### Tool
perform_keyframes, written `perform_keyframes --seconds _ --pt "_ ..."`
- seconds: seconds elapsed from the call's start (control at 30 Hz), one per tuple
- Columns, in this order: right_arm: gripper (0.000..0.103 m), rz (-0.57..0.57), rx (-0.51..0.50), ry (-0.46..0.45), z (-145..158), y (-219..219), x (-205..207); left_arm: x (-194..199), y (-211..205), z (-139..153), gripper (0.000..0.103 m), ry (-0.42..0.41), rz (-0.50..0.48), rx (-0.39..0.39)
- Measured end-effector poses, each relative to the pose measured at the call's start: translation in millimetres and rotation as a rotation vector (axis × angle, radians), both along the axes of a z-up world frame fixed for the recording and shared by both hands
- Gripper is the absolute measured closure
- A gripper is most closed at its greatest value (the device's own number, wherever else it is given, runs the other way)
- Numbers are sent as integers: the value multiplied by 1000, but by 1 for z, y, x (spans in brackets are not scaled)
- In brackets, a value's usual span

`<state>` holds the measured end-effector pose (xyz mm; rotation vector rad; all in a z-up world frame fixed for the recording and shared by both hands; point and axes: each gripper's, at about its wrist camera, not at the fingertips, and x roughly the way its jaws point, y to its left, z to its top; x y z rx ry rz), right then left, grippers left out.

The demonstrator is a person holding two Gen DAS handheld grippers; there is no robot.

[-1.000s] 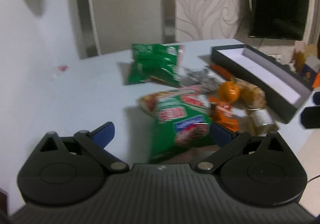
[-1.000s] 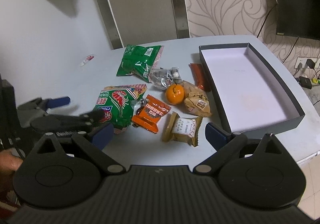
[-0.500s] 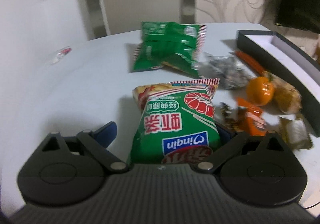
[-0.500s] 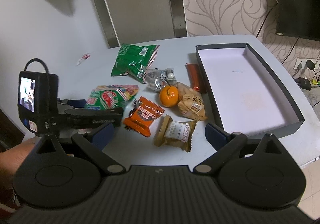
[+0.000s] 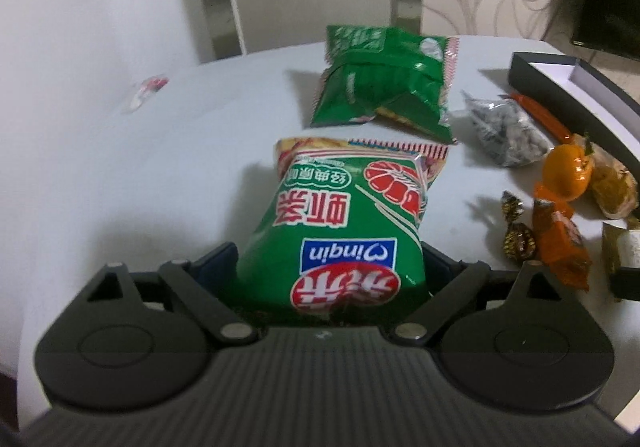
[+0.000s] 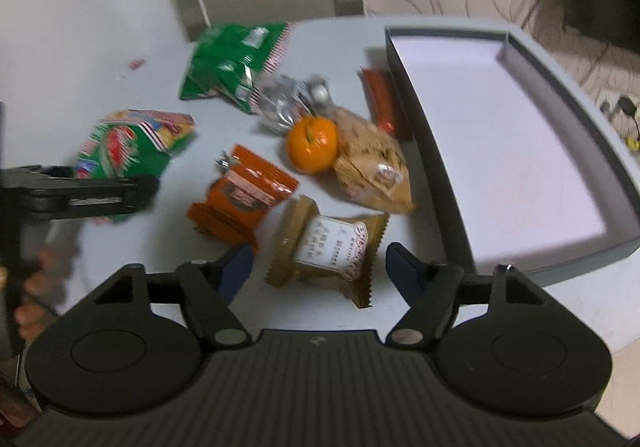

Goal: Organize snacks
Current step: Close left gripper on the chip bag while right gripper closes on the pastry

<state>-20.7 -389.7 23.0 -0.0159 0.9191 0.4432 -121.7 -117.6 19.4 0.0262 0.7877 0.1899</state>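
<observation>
Snacks lie scattered on a pale grey desk, all of them outside the long, shallow, dark-walled box with a white floor that sits at the desk's right side. Largest among them is the green puffed crisp bag with red and white print: its near end sits between the blue-padded fingers of the left tool, whose jaws have just been narrowing; whether the pads press on the bag cannot be told from either view. A second, crumpled green foil bag lies farther back, apart from the first. Beside it rests a clear packet of dark and white pieces, and next to the box wall a slim orange-red wrapped bar. A tan paper-wrapped pastry touches a round orange tangerine. An orange foil sachet lies just left of a golden-brown square pastry packet with a white label. That packet sits between the spread fingers of the right tool, whose jaws have just been narrowing as well, with neither pad touching it. Smallest are two gold-wrapped twisted sweets and a tiny red-and-white wrapper far left.
</observation>
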Motion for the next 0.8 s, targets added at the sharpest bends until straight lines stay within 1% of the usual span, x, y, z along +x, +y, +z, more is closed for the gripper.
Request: perform_keyframes --seconds 0.07,0.1,0.13,0.17,0.2,0.27,0.3,0.33,0.47,0.53,0.7,0.8 --pt "27 -17 0 12 -7 3 4 5 -2 0 9 3 -25 7" --pt "32 -18 -2 15 -9 5 5 7 -2 -1 9 3 -34 12" --pt "35 -8 -20 -2 -10 9 5 10 -2 -1 12 0 -45 13" --pt "41 9 -40 -19 -10 13 5 12 -2 -2 27 -2 -61 11" --pt "44 22 -50 -24 -10 15 6 14 -3 -2 28 2 -80 7" --pt "48 28 -50 -29 -8 17 6 13 -2 -1 32 -12 -103 -1" --pt "54 29 -59 -39 -6 18 5 13 -1 -1 32 -14 -117 -12" --pt "57 31 -72 -49 -3 18 2 11 0 -1 33 -18 -124 -19" --pt "59 32 -102 -45 0 23 -6 8 3 0 38 -29 -153 -40" --pt "59 22 -120 -52 1 25 -12 7 6 4 38 -36 -169 -63" --pt "60 -16 -105 -65 18 27 -21 6 8 21 39 -76 -213 -91" --pt "60 -11 -82 -90 33 30 -28 10 0 32 39 -90 -242 -81"
